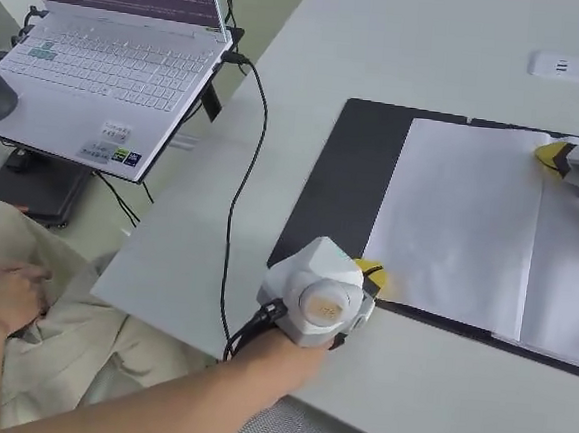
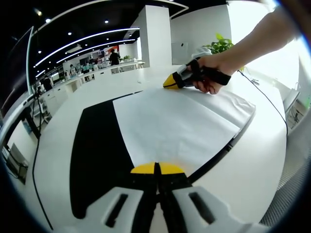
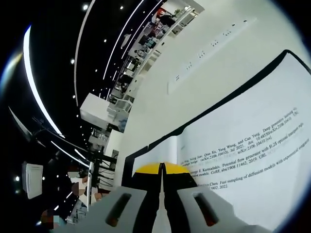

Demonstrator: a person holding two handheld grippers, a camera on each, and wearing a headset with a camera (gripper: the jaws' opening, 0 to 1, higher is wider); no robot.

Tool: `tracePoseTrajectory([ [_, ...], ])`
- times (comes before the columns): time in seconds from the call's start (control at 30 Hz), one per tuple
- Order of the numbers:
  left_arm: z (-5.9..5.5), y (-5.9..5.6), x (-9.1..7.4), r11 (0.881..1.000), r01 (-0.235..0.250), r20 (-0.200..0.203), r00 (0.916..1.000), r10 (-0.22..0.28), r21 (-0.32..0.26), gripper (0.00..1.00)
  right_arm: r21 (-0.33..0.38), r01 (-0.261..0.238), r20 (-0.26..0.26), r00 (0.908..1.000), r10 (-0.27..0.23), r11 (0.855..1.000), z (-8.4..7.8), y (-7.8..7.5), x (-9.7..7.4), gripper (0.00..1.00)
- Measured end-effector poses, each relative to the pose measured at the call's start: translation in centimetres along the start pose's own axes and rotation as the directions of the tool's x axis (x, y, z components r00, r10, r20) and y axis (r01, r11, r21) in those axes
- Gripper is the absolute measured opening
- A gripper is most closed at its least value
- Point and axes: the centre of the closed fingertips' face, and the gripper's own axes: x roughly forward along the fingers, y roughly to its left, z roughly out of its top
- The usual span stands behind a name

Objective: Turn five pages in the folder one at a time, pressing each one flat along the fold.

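I have the folder (image 1: 345, 171) open with a blank page (image 1: 460, 220) lying on its left. I judge pressing is underway, but I can't tell the page count. The left gripper (image 1: 370, 276) at the near edge and the right gripper (image 1: 552, 155) at the far fold both have their jaws together.

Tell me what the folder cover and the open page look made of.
Folder cover: probably plastic or coated card, matte black; it lies flat and even with no glare. Page: thin white paper, matte; it shows soft wrinkles and bows slightly near the fold.
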Motion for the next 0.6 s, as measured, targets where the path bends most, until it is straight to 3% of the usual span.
tracePoseTrajectory([
  [0.6, 0.1, 0.0, -0.1, 1.000, 0.000, 0.005, 1.0000, 0.000, -0.005, 0.00, 0.088, -0.008, 0.094, 0.9955, 0.000, 0.996, 2.2, -0.1, 1.0, 0.00],
])
